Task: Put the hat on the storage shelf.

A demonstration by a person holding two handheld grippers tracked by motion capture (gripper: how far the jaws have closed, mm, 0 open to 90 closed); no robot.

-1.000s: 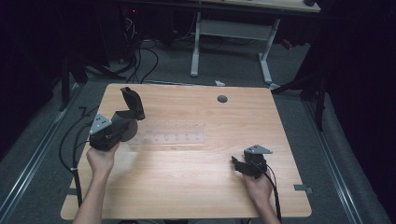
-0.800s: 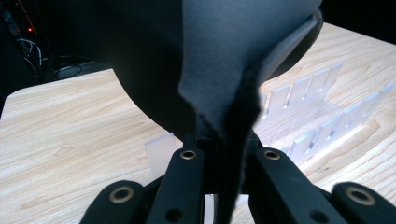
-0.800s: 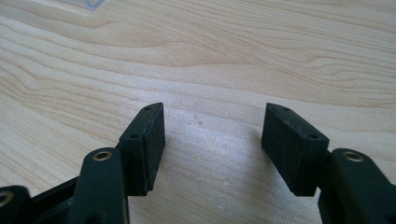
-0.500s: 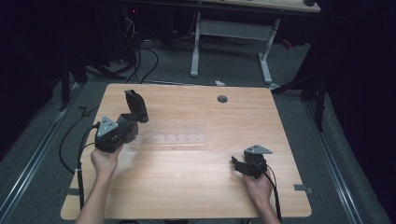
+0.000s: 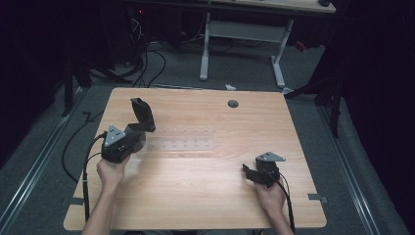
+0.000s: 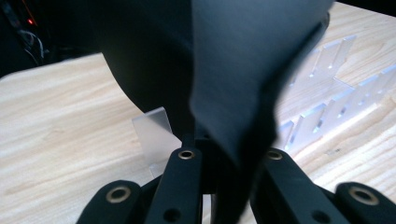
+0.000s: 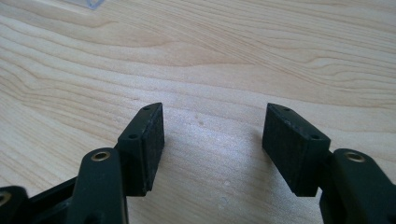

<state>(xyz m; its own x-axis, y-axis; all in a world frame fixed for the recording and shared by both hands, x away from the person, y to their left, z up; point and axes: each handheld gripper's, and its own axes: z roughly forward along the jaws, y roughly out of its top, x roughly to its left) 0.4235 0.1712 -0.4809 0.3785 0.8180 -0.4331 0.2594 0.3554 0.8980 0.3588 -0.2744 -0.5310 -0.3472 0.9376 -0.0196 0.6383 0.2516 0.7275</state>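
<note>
In the left half of the high view the left gripper [image 5: 128, 138] stays clamped on a flat, matte black card-like piece [image 5: 142, 113], which has drifted slightly toward the frame's centre and now stands tilted above the left end of the clear acrylic slotted rack [image 5: 182, 139] on the pale wooden table [image 5: 205, 191], so I judge slotting it in to be near. At lower right the right gripper [image 5: 250, 173] rests with its jaws apart and empty. No brand, label or writing is readable anywhere.
</note>
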